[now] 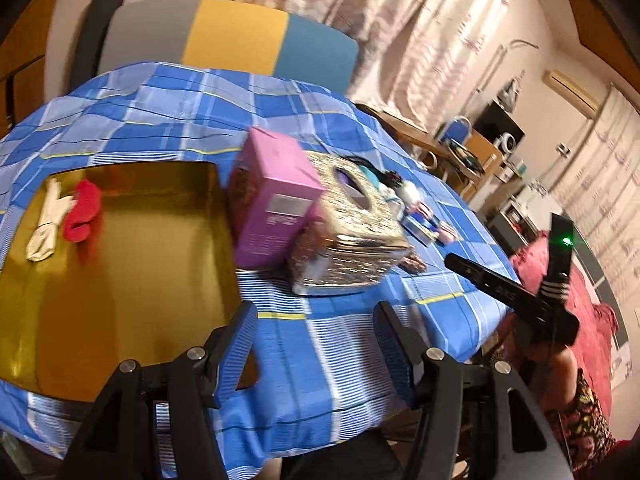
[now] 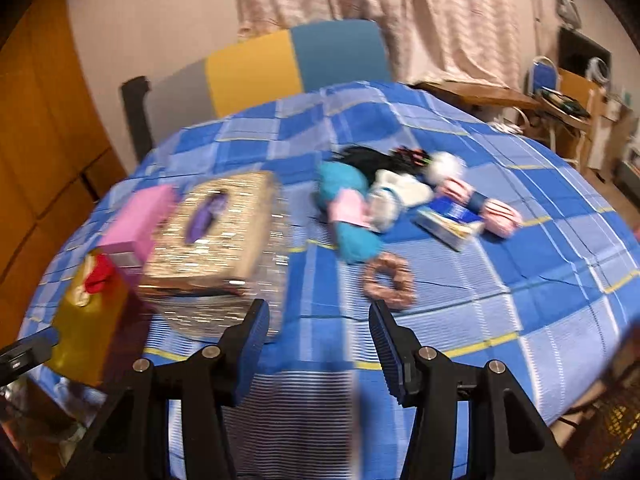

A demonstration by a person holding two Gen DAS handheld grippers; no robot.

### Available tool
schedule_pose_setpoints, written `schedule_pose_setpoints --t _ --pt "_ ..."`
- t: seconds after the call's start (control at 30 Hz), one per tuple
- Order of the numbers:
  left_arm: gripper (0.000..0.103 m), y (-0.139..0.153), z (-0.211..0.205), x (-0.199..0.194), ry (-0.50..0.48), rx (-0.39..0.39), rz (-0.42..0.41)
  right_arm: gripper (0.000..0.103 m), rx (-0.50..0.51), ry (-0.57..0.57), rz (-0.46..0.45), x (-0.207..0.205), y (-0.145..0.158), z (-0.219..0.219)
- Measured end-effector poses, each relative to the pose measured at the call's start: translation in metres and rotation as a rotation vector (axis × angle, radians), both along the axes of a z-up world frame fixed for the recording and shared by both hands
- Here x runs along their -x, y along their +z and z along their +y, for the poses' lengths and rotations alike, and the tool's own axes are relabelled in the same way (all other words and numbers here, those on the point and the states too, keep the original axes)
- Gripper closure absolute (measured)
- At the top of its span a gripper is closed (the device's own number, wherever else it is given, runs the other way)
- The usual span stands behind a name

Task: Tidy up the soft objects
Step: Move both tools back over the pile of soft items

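Observation:
A gold tray (image 1: 132, 264) lies on the blue checked tablecloth and holds a white glove (image 1: 44, 224) and a red soft piece (image 1: 82, 212). My left gripper (image 1: 316, 344) is open and empty above the cloth just right of the tray. My right gripper (image 2: 318, 344) is open and empty over the near cloth. Beyond it lie a brown scrunchie (image 2: 388, 282), a teal and pink soft item (image 2: 350, 216), a white and black soft pile (image 2: 400, 184) and pink striped socks (image 2: 500, 212). The tray (image 2: 86, 332) shows at the left in the right wrist view.
A pink box (image 1: 272, 200) and a glittery tissue box (image 1: 352, 232) stand between the tray and the soft pile. A small blue and white packet (image 2: 450, 220) lies among the soft items. A chair (image 1: 240, 40) stands behind the table. The right gripper's body (image 1: 520, 292) shows at the table's right edge.

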State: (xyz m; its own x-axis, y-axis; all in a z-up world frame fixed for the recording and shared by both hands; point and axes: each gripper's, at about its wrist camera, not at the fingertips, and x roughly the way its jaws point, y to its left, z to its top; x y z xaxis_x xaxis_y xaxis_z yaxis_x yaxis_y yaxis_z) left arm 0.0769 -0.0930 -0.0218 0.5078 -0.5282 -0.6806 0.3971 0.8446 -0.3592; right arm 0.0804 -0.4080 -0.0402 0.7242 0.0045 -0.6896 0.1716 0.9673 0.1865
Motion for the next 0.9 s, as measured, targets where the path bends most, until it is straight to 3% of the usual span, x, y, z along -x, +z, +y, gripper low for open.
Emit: schedule_pose_setpoints --t 0.37,0.53,0.6,0.8,0.9 --pt "0.042 -0.009 -0.07 0.005 -0.167 -0.053 0.025 0.049 0.05 -0.122 0.135 -0.02 -0.028 -0.087" --pt "0.042 -0.016 -0.096 0.007 -0.218 -0.078 0.034 0.036 0.164 -0.157 0.106 -0.038 -0.018 -0.133" --pt "0.042 -0.021 -0.107 0.006 -0.234 -0.087 0.052 0.036 0.19 -0.179 0.108 -0.048 -0.015 -0.15" --pt "0.042 -0.029 -0.137 0.001 -0.285 -0.107 0.079 0.036 0.141 -0.174 0.123 -0.102 -0.017 -0.187" --pt "0.042 -0.031 -0.147 -0.004 -0.296 -0.118 0.094 0.036 0.146 -0.152 0.178 -0.136 -0.029 -0.194"
